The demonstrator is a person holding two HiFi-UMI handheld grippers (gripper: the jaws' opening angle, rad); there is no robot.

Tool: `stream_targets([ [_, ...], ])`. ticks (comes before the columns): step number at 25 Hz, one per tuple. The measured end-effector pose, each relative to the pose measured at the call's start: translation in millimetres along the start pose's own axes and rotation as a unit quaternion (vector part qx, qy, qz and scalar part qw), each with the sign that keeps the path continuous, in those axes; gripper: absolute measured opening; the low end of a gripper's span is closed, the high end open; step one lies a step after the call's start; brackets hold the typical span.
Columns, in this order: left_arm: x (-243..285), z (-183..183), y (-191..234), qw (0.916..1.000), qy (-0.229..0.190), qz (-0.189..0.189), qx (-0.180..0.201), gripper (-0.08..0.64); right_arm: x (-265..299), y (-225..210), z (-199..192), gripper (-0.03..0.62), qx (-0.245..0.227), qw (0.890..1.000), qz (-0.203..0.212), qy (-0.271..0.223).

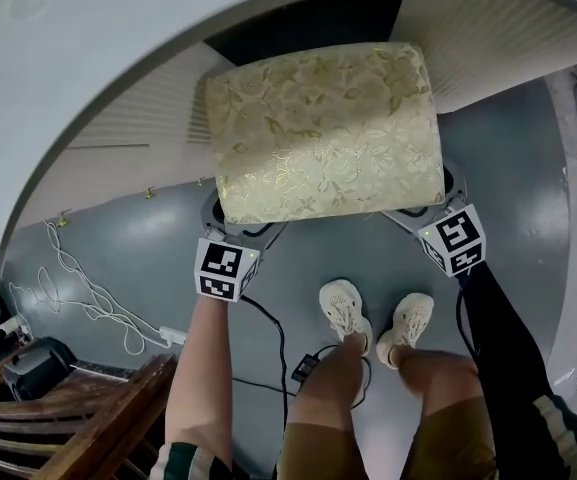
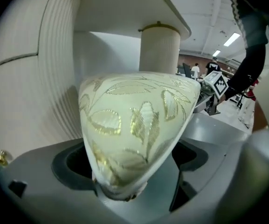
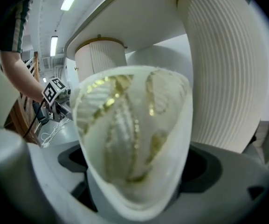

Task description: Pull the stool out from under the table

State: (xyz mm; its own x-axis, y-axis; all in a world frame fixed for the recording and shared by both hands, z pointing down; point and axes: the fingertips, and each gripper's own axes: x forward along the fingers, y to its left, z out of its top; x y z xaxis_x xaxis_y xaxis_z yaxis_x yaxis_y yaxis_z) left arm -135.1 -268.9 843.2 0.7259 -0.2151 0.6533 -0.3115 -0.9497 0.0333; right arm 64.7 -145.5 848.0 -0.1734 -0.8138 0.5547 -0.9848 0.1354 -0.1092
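The stool (image 1: 323, 133), with a cream and gold floral cushion, stands on the grey floor, its far part under the curved white table (image 1: 88, 58). My left gripper (image 1: 236, 230) is at its near left corner, and that corner (image 2: 139, 125) fills the left gripper view between wide-standing jaws. My right gripper (image 1: 418, 218) is at the near right corner, which (image 3: 129, 139) sits deep between its jaws. Whether those pads press on the cushion is hidden. Each gripper's marker cube shows in the other's view, the right gripper (image 2: 219, 84) and the left gripper (image 3: 54, 91).
The person's two shoes (image 1: 346, 308) stand just behind the stool. A white cable (image 1: 78, 288) and a black cable (image 1: 278, 338) lie on the floor. Dark wooden furniture (image 1: 98, 418) is at the lower left. Ribbed white table pedestals (image 2: 160, 48) rise behind the stool.
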Motion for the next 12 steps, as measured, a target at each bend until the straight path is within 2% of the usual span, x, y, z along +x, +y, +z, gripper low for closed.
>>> stream_targets([
  [3,4.1,-0.1,1.1,0.9985,0.021,-0.012,0.048,0.499,0.8,-0.8,-1.3,0.589,0.002,1.000,0.008,0.001],
  [6,6.6,-14.9,5.3,0.9912,0.060,0.017,0.117,0.497,1.5,-0.7,-8.9,0.562,-0.015,1.000,0.005,0.019],
  [8,9.6,-17.1,8.9,0.9925,0.057,0.034,0.103,0.495,2.9,-2.8,-14.3,0.536,-0.026,0.999,-0.002,0.030],
  [10,13.3,-15.0,10.5,0.9957,0.047,0.036,0.071,0.497,5.8,-4.4,-15.7,0.528,-0.025,0.999,-0.006,0.031],
  [12,13.4,-15.8,10.7,0.9961,0.054,0.035,0.061,0.497,8.4,-4.0,-16.0,0.500,-0.023,0.999,-0.009,0.029],
])
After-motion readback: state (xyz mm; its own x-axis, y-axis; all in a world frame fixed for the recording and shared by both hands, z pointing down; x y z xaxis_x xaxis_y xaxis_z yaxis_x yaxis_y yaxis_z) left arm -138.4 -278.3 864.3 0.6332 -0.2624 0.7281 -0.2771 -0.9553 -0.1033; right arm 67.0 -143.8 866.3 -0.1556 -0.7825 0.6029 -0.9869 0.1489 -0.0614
